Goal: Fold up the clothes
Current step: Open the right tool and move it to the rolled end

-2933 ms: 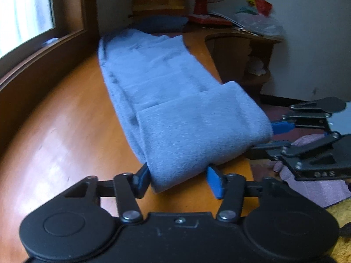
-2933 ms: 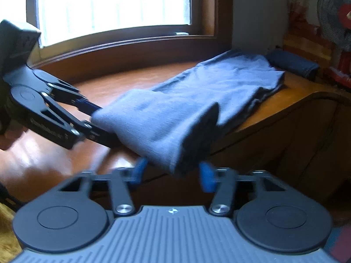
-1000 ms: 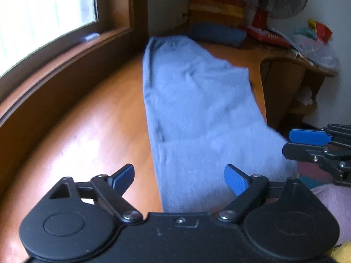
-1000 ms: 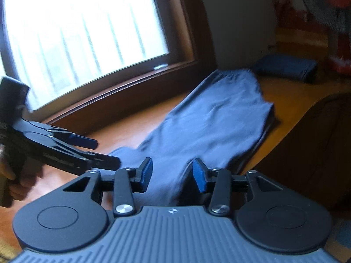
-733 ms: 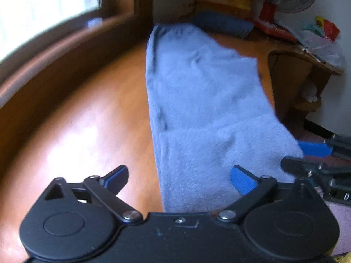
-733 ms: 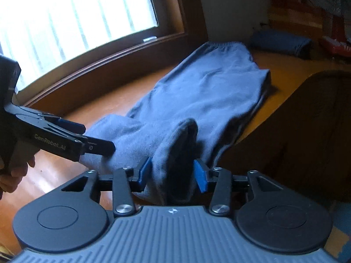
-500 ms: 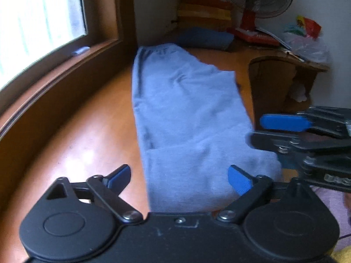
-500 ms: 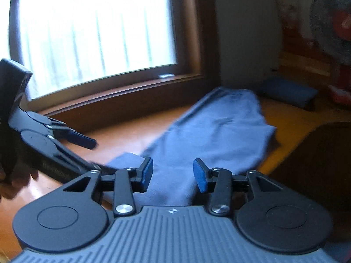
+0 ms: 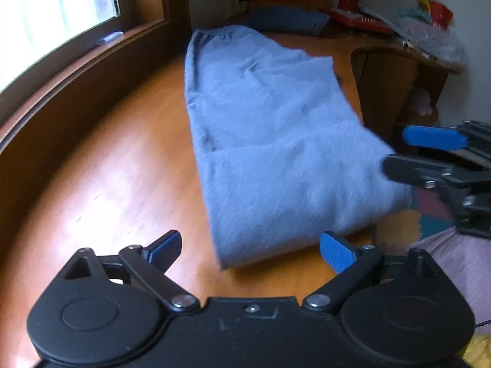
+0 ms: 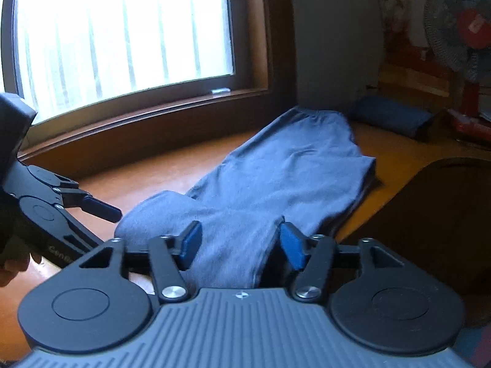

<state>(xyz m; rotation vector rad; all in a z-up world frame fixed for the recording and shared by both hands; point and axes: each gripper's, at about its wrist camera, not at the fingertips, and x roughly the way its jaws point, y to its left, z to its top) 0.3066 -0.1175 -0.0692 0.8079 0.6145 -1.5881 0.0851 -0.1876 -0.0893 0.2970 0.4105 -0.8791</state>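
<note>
The soft blue-grey knit garment (image 9: 270, 141) lies lengthwise on the glossy orange wooden counter (image 9: 101, 178), its near end folded and overhanging the edge, so it may slide or unfold. The left gripper (image 9: 250, 247) hovers wide open and empty. The right gripper (image 10: 237, 243) has just been opening, cloth loose between its jaws. Earlier both pinched a lifted fold.

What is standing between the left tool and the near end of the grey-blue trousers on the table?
Nothing visible. The left tool is wide open, just short of the trousers, with only bare wooden table in between. The right tool is at the far right edge of the fabric, not in the path.
</note>
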